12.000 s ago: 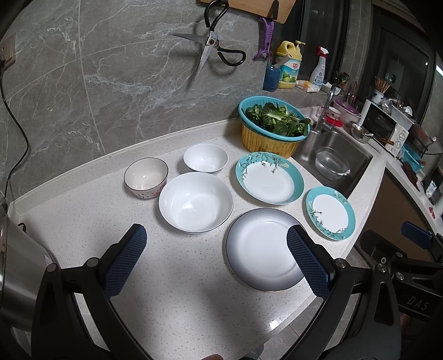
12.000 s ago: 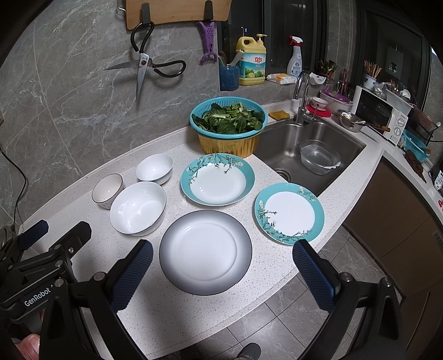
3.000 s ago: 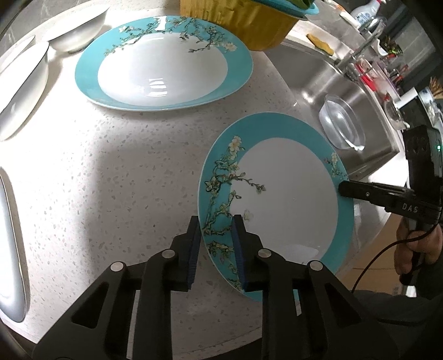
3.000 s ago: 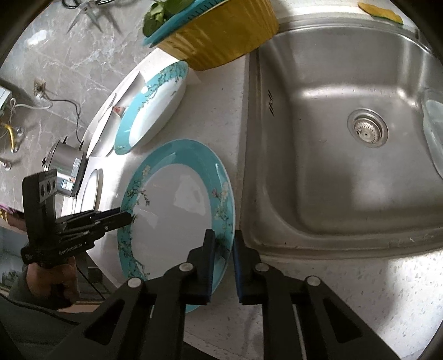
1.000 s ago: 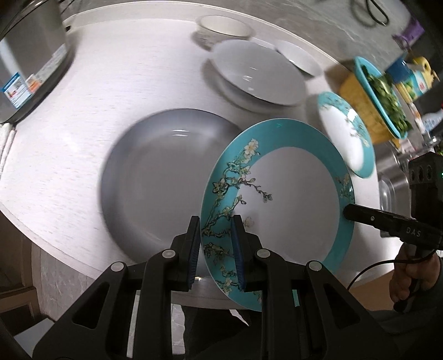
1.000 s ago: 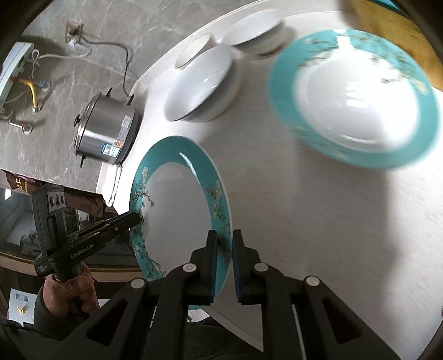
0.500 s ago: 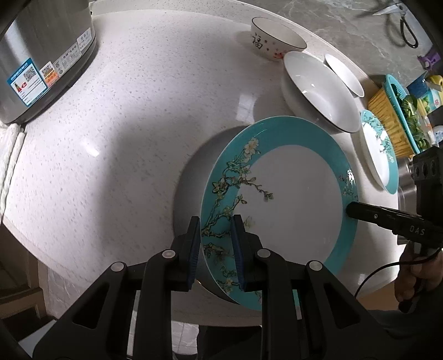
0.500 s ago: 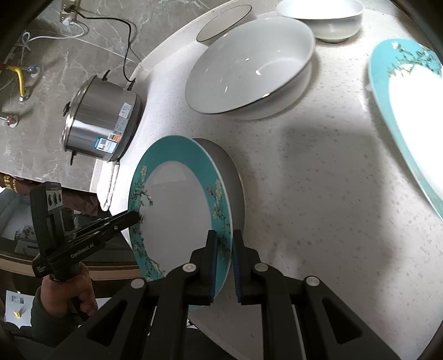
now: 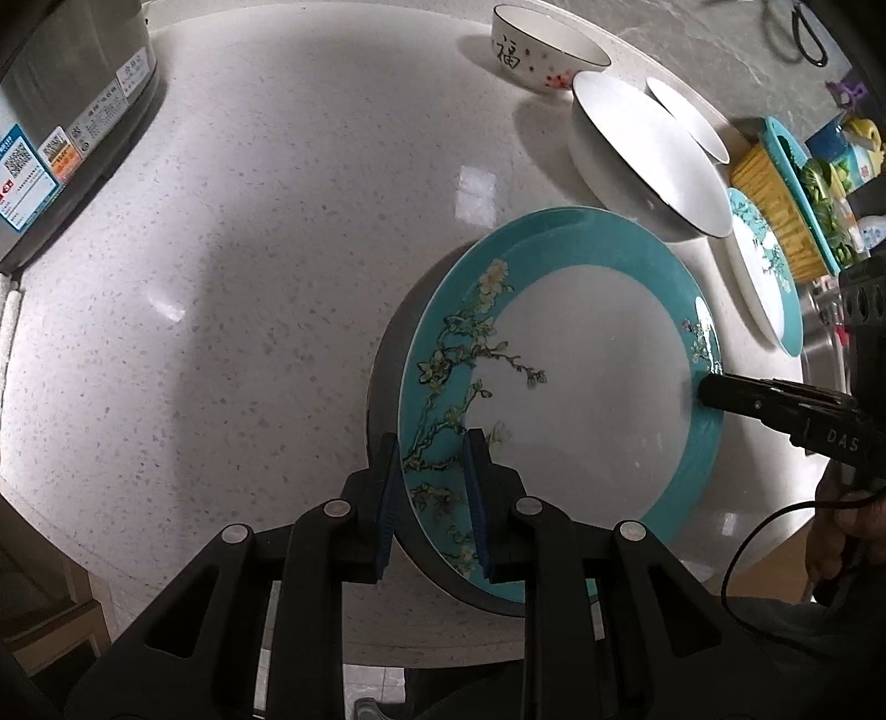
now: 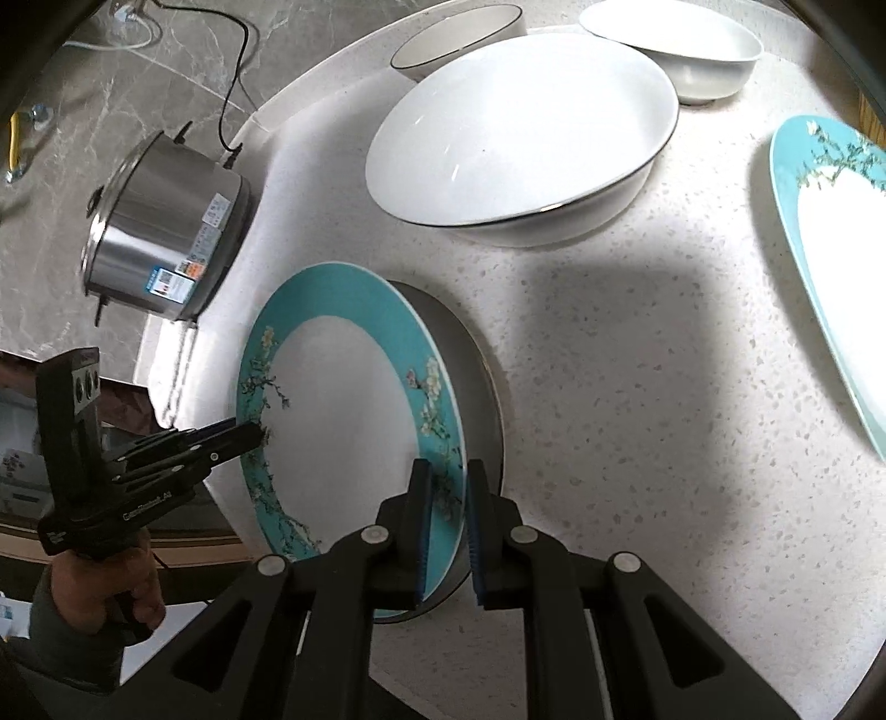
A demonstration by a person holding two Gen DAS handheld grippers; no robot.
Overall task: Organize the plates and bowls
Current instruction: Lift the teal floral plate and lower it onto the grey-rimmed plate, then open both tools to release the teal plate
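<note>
on both tools (image 9: 431,487) (image 10: 447,501), "das" and "genrobot" lettering, each clamped on teal plate (image 9: 581,387) rim

My right gripper (image 9: 699,392) carries the white letters "DAS" on its black body. The small patterned bowl (image 9: 545,52) shows the character "福". The labels on the steel cooker (image 10: 166,224) are too small for me to read.

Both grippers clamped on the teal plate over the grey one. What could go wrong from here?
1. The left gripper and right gripper pinch opposite rims of the small teal plate; uneven release could tip it.
2. It sits off-centre over the grey plate, so it may land skewed or clack.
3. The stack is near the counter edge; a slide could push it off.
</note>
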